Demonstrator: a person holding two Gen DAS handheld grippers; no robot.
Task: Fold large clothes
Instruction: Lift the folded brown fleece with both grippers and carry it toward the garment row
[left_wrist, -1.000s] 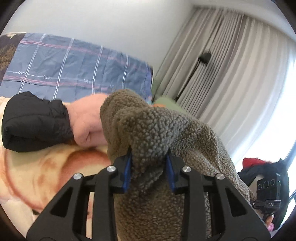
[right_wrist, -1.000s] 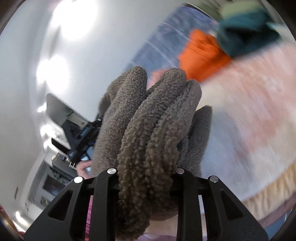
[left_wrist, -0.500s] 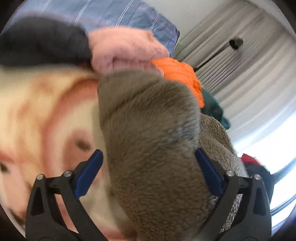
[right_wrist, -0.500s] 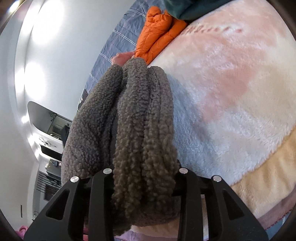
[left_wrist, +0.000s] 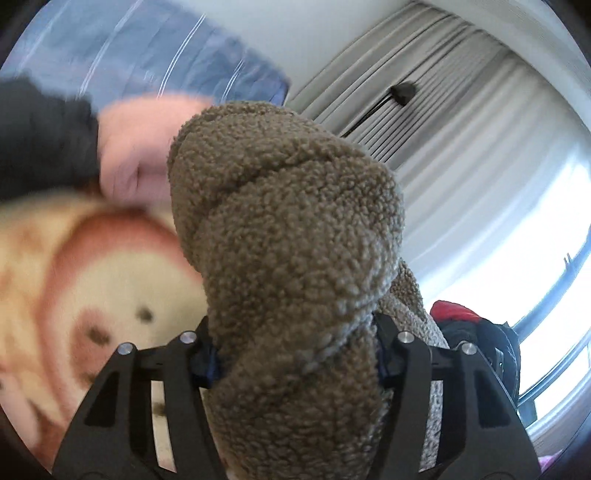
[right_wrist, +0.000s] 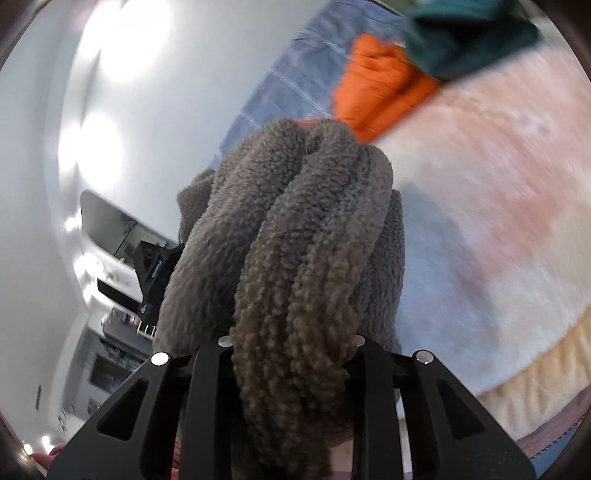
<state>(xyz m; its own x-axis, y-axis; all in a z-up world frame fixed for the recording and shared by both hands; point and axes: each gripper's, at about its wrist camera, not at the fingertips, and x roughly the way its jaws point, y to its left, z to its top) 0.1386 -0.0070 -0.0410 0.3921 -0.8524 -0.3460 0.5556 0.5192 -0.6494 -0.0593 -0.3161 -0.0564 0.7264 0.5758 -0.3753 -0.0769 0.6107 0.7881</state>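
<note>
Hand-held grippers, left (left_wrist: 295, 363) and right (right_wrist: 291, 341), each clamp bunched brown fleece garment (left_wrist: 291, 229), the left's jaws just closing; folding unfinished, other clothes (right_wrist: 384, 85) wait on the bed (right_wrist: 498, 206).

Fleece bunched in both grippers above a blanket-covered bed.

Left wrist view: the fleece (left_wrist: 291, 258) fills the centre, rising from between the left gripper (left_wrist: 293, 360) at the bottom edge. The blanket (left_wrist: 74, 288) lies at lower left, under and behind it. A jacket (left_wrist: 40, 140) sits at far left with a soft garment (left_wrist: 136, 147) just right of it, and a pillow (left_wrist: 147, 55) behind both at upper left. Curtains (left_wrist: 461, 129) fill the upper right.
Right wrist view: the fleece (right_wrist: 295, 258) stands in the centre, in the right gripper (right_wrist: 291, 343). The blanket (right_wrist: 480, 221) spreads to the right; a puffer (right_wrist: 380, 88) lies at upper right, partly under another garment (right_wrist: 469, 37).
</note>
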